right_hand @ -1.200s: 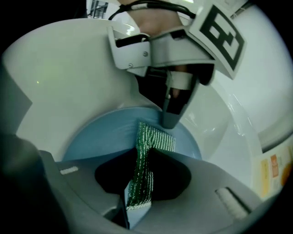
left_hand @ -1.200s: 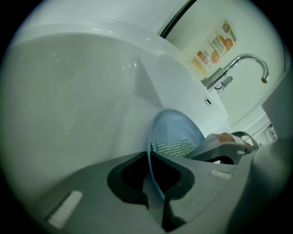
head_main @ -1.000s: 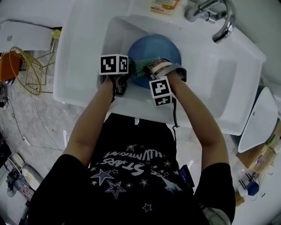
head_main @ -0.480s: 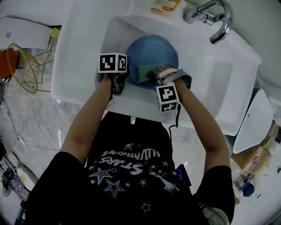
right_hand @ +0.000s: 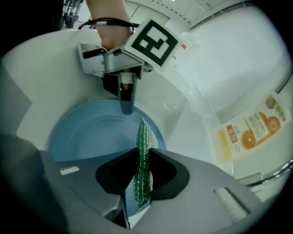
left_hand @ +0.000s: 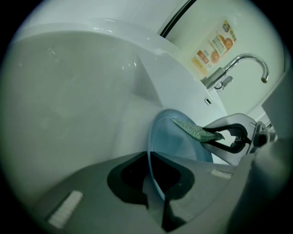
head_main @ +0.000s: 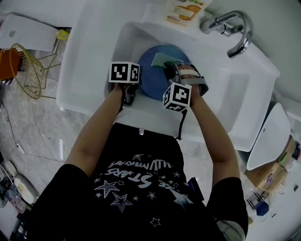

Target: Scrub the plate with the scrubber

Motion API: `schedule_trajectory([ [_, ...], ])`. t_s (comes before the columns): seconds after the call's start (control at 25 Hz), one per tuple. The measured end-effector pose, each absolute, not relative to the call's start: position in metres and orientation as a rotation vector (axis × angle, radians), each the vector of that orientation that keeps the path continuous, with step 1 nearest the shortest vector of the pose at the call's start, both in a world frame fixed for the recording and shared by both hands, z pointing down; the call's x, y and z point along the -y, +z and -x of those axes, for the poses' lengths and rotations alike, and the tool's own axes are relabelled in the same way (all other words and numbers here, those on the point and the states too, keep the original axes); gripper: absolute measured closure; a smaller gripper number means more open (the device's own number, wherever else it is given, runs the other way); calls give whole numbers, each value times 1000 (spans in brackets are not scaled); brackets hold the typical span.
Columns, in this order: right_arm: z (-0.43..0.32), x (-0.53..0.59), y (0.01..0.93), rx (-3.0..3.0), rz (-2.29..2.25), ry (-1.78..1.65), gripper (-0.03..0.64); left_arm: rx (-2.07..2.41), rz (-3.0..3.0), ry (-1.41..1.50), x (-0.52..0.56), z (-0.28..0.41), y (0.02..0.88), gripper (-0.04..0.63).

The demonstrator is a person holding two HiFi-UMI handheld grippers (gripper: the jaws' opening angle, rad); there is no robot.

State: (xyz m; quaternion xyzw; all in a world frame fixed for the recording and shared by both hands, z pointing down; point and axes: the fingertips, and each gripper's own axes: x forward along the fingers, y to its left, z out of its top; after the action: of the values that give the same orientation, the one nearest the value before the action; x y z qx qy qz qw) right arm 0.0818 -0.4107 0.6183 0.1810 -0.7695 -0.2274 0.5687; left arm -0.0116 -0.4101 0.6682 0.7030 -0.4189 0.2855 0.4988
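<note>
A blue plate (head_main: 155,80) stands tilted in the white sink (head_main: 225,84). My left gripper (head_main: 133,90) is shut on the plate's near-left rim; in the left gripper view the rim (left_hand: 153,183) runs between the jaws. My right gripper (head_main: 170,66) is shut on a green mesh scrubber (head_main: 162,59), which lies against the far part of the plate's face. In the right gripper view the scrubber (right_hand: 144,164) stands edge-on between the jaws over the plate (right_hand: 91,137), with the left gripper (right_hand: 126,105) beyond. The left gripper view shows the scrubber (left_hand: 194,131) on the plate (left_hand: 176,146).
A chrome faucet (head_main: 233,28) curves over the sink's far right. A bottle with an orange label (head_main: 186,9) stands on the back ledge. A yellow wire rack (head_main: 28,70) sits on the counter to the left. The sink walls close in around both grippers.
My right gripper has carried the scrubber from the plate's near side to its far side. The left gripper has kept its hold on the rim.
</note>
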Motion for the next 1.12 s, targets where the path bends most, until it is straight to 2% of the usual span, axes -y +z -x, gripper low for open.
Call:
schedule_trajectory([
  [0.44,-91,423,670,1741,-504,-314,509,1003,-1708,689,410,10,669,564],
  [1.12,-86,370,672,1799,-289,-155,505,1024,-1724,720,412,12,669,561],
])
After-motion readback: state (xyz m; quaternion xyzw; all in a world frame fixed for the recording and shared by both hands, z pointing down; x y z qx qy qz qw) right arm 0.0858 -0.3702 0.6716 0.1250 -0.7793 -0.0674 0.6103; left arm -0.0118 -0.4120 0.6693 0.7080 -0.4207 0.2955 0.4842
